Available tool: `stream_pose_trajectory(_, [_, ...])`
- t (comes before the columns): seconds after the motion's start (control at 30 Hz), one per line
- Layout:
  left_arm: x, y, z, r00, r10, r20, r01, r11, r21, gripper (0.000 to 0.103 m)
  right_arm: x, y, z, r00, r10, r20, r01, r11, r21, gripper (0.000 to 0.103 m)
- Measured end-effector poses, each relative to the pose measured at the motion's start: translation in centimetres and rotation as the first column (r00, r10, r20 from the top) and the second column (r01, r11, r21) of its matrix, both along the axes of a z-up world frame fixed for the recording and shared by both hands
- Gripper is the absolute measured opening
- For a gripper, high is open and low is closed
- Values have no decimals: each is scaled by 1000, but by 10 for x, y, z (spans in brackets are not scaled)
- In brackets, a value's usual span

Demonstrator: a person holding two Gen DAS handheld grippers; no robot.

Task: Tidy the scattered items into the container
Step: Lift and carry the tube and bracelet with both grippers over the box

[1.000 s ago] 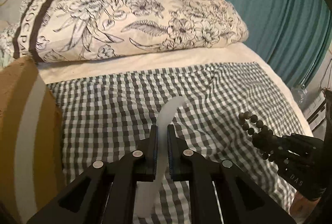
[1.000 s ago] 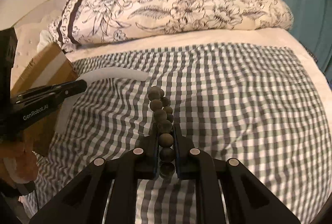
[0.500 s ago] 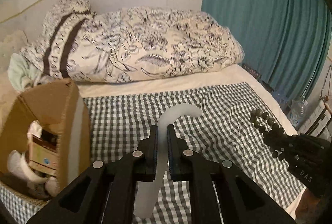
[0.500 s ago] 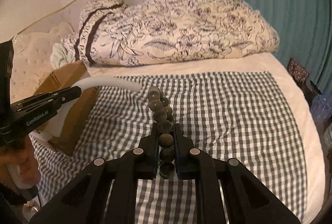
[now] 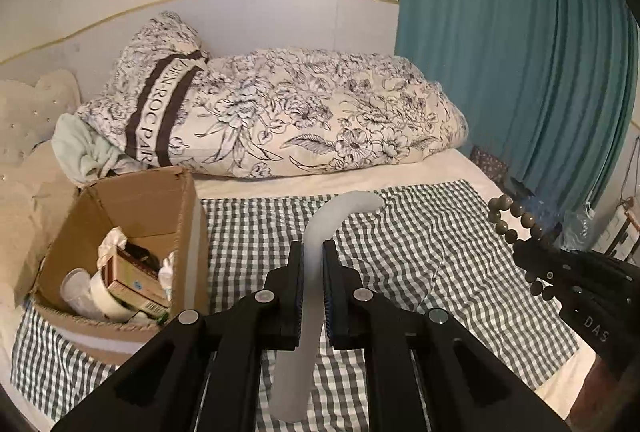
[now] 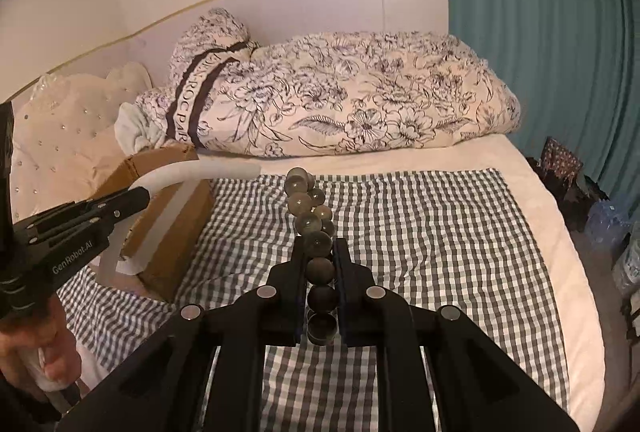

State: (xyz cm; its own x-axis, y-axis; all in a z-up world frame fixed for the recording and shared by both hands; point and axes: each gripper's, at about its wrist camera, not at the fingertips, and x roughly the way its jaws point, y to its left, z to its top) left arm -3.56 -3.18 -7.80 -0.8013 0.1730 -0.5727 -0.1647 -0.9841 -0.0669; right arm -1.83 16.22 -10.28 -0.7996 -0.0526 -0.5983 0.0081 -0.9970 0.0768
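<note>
My left gripper (image 5: 313, 252) is shut on a curved white plastic piece (image 5: 340, 212), held in the air above the checked cloth (image 5: 420, 252); it also shows in the right wrist view (image 6: 192, 172). My right gripper (image 6: 318, 252) is shut on a dark bead bracelet (image 6: 308, 200), also seen in the left wrist view (image 5: 516, 220). An open cardboard box (image 5: 132, 200) with several items inside stands at the left of the bed, left of and below my left gripper; it shows in the right wrist view (image 6: 172, 208) too.
A floral duvet (image 5: 300, 120) is bunched along the back of the bed. A teal curtain (image 5: 500, 52) hangs at the right. The bed's right edge (image 6: 560, 232) drops to a floor with bags and bottles.
Both grippers have risen and pulled back from the bed with their items held. The open box and its contents have come into the left wrist view.
</note>
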Motion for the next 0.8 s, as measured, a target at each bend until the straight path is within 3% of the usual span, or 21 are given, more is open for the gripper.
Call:
stream_pose_trajectory(0.33, [21, -19, 24, 998, 33, -52, -33, 999, -4, 8, 20, -15, 19, 999, 4, -35, -4, 1000, 4, 12])
stream_pose_trajectory(0.8, [30, -70, 64, 987, 96, -128, -97, 995, 1, 8, 14, -49, 63, 992, 49, -112, -47, 999, 21, 12])
